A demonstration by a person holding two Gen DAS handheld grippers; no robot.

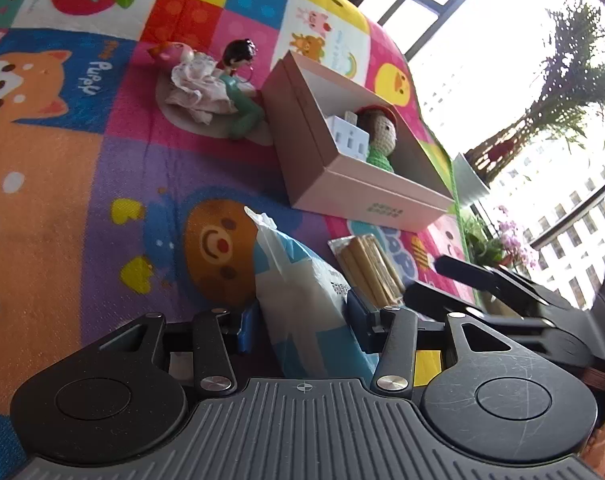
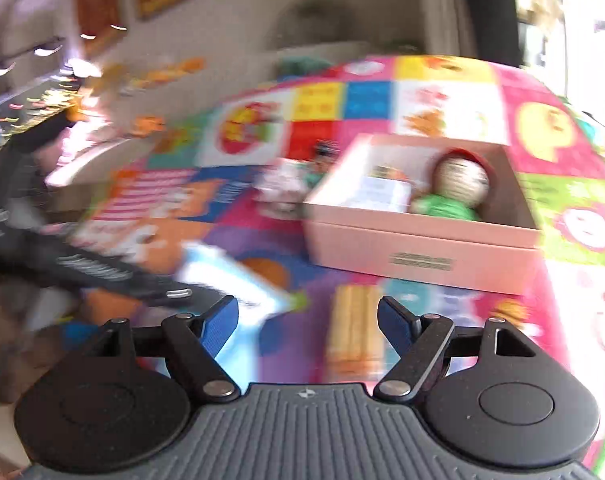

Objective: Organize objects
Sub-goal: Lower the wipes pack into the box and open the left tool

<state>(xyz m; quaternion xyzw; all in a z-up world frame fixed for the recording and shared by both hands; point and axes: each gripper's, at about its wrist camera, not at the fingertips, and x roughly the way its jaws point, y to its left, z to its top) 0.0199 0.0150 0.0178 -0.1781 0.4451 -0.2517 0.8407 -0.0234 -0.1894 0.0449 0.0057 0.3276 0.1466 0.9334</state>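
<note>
My left gripper (image 1: pixel 302 320) is shut on a blue-and-white plastic packet (image 1: pixel 302 300), held just above the play mat; the packet also shows in the blurred right wrist view (image 2: pixel 230 276). A pink open box (image 1: pixel 354 176) lies ahead and holds a crochet doll (image 1: pixel 382 132) and a white block (image 1: pixel 348 138); the box also shows in the right wrist view (image 2: pixel 418 240). A clear pack of tan sticks (image 1: pixel 368 268) lies on the mat in front of the box. My right gripper (image 2: pixel 306 326) is open and empty, above the stick pack (image 2: pixel 356 328).
A figurine in green with a frilly cloth (image 1: pixel 218 92) lies left of the box on the colourful play mat (image 1: pixel 82 200). The right gripper's black fingers (image 1: pixel 474 276) reach in from the right. Windows and plants (image 1: pixel 562 92) stand beyond the mat's edge.
</note>
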